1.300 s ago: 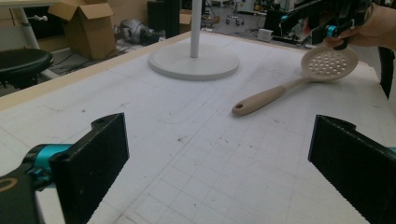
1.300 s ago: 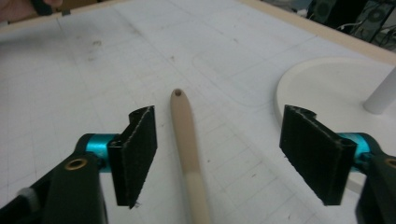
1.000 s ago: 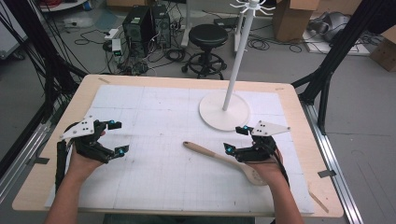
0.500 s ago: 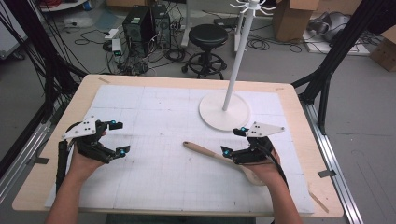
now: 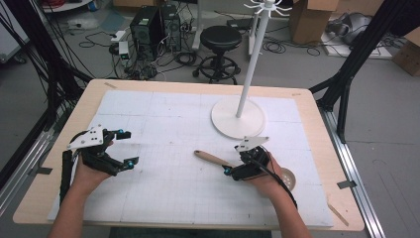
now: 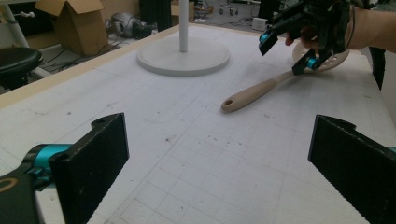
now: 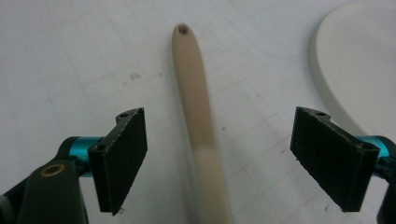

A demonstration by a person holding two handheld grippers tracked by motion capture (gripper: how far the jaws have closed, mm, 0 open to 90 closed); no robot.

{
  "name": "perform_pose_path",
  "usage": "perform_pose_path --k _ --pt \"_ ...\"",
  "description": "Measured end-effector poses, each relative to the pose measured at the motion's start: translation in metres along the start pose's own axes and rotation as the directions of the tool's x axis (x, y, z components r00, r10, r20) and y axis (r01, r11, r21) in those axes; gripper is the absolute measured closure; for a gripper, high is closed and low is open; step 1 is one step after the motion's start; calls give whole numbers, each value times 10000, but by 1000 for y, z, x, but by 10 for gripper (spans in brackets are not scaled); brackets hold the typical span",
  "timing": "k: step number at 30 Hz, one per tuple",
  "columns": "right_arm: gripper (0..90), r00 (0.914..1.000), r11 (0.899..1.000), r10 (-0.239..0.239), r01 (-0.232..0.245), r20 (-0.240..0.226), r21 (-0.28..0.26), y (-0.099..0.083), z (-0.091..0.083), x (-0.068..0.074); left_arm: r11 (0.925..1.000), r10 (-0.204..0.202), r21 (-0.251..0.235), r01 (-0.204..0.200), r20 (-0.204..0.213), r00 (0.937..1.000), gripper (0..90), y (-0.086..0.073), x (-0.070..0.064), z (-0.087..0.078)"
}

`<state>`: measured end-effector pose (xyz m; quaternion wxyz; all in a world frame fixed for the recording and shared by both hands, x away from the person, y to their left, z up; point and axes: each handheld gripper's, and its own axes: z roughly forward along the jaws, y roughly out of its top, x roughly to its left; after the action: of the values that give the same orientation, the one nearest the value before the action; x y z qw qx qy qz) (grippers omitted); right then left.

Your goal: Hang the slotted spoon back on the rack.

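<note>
The high view looks down over the table [image 5: 307,106]; both low gripper views share its spoon [image 6: 261,91].

A white stand [image 5: 237,118] rests on the gridded mat [image 5: 163,129] (a stool [image 5: 222,37] behind).

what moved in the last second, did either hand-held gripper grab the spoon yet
The right hand-held gripper moved left and toward the person, coming astride the beige wooden slotted spoon's handle with jaws open, not gripping. The spoon, the left hand-held gripper, open over the white mat, and the white pole stand stayed put.
</note>
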<state>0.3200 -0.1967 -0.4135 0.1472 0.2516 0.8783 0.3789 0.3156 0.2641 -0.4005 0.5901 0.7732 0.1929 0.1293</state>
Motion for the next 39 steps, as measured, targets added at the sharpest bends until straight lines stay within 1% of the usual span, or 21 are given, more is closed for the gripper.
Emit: perform_pose_path --k 2,3,6,8,10,15,18,20,21,24,25,26,27,29,30,33,34,35,36,38,39 --pt "195 10000 9987 -74 70 65 512 -1 7 2 10000 -11 -1 11 -10 10000 56 -1 0 1" --pt "206 10000 9969 -3 -1 52 783 -2 9 2 10000 -10 6 10 -8 10000 56 -1 0 1" --pt "266 10000 9931 34 -29 -43 1174 -5 13 2 10000 -16 31 16 -10 10000 56 -1 0 1" --pt "313 9999 9900 68 -79 81 1406 -5 15 3 10000 -31 -4 31 -4 10000 56 -1 1 1" --pt "418 9997 9880 134 -160 182 1534 -6 16 2 10000 -37 21 37 -25 10000 56 -1 1 0" --pt "514 9993 9826 152 -211 334 1844 -8 19 4 10000 -55 6 55 -20 10000 56 -1 1 1" --pt "590 9997 9813 233 -250 109 1910 -8 19 3 10000 -52 41 52 17 10000 57 -1 1 1" --pt "676 9992 9800 387 -359 -108 1955 -7 20 4 10000 -35 72 35 30 10000 56 -1 1 1" --pt "692 9990 9788 388 -335 -225 2020 -6 20 4 10000 -34 82 34 27 10000 56 -1 0 2" --pt "692 9962 9712 838 -764 -231 2256 -3 21 2 9999 -39 112 39 38 10000 57 -1 0 2" --pt "697 9960 9672 867 -789 -218 2415 -1 22 2 9999 -61 103 60 53 10000 56 -1 0 2" --pt "700 9967 9667 780 -704 -214 2461 0 22 2 10000 -40 90 40 52 10000 56 -1 -1 2" --pt "709 9979 9631 627 -557 -182 2632 2 22 3 10000 -29 94 29 42 10000 56 -1 0 2" --pt "732 9996 9629 203 -148 -177 2694 3 22 6 10000 -68 51 68 36 10000 56 -1 0 1" --pt "740 9997 9620 139 -80 -195 2731 3 22 6 10000 -54 54 53 19 10000 56 -1 0 1" --pt "747 9996 9646 216 -157 -194 2631 3 22 6 10000 -86 3 86 -3 10000 56 -1 0 0" --pt "747 9992 9645 234 -144 -312 2639 3 21 5 10000 -87 1 87 15 10000 56 -1 0 0" --pt "747 9992 9659 266 -179 -302 2584 2 21 5 10000 -87 -19 87 24 10000 56 -1 0 0" --pt "747 9989 9681 242 -137 -390 2502 2 20 4 10000 -71 -6 71 6 10000 56 -1 1 0" --pt "747 9990 9747 282 -196 -357 2225 3 16 3 10000 -85 -29 85 -4 10000 56 -1 1 -1" --pt "748 9984 9811 367 -276 -439 1916 4 11 1 9999 -95 -42 95 1 10000 56 -1 1 -1"
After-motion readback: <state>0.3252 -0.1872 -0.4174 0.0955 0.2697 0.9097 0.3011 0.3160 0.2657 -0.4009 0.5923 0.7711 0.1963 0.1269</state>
